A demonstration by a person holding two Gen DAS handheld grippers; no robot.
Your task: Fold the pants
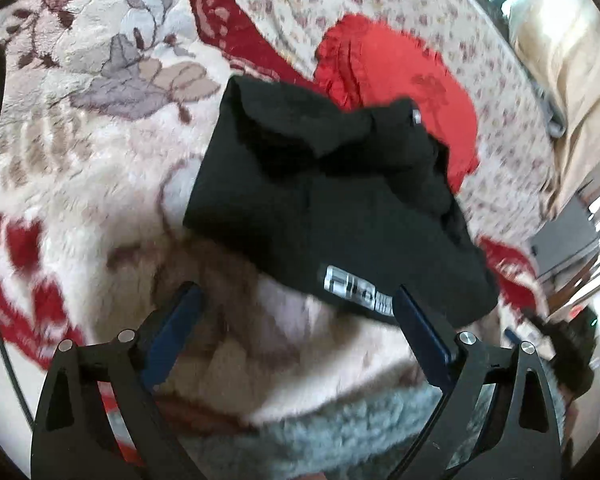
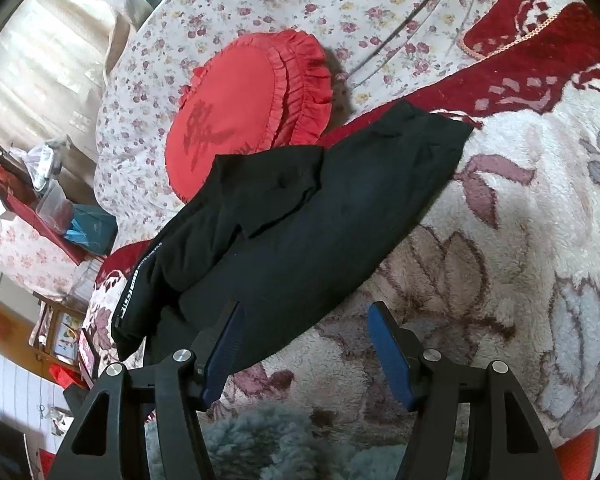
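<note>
Black pants point(image 1: 332, 208) lie folded into a compact bundle on a fleecy floral blanket point(image 1: 80, 152), with a white logo strip near their near edge. In the right wrist view the pants point(image 2: 300, 220) stretch diagonally from lower left to upper right. My left gripper point(image 1: 296, 300) is open and empty, just short of the pants' near edge, its right finger beside the logo. My right gripper point(image 2: 304, 316) is open and empty, its left finger over the pants' near edge and its right finger over the blanket.
A round red frilled cushion point(image 2: 244, 116) lies just beyond the pants on a flowered sheet point(image 2: 340, 4). A grey fluffy patch point(image 2: 260, 440) lies beneath the grippers. The bed edge, with cluttered furniture point(image 2: 52, 200) beyond, is at the left of the right wrist view.
</note>
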